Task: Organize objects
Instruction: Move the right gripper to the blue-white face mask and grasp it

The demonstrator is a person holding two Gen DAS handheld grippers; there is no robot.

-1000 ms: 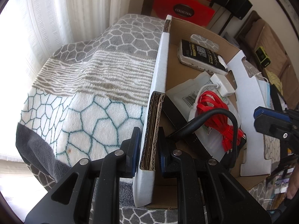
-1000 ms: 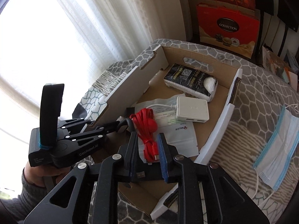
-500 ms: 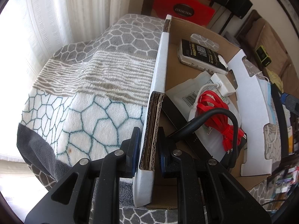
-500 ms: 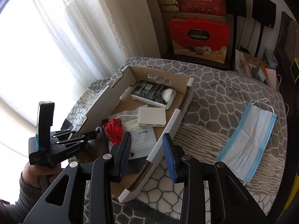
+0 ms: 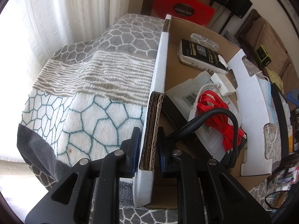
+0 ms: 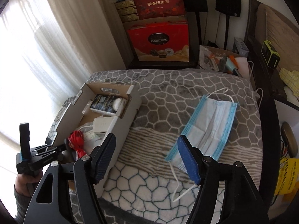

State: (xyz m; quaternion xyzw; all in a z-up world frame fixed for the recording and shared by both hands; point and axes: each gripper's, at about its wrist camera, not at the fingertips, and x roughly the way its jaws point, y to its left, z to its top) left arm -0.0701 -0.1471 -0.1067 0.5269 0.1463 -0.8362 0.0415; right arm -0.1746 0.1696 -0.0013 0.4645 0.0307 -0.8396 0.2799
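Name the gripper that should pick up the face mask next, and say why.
Right. The right gripper is open and free, with the face mask on the blanket just ahead of it. The left gripper is shut on the cardboard box wall, steadying it.

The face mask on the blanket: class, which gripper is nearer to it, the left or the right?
Right. The right gripper hangs open just short of the face mask, one fingertip at its near corner. The left gripper is across the cardboard box, clamped on its far wall.
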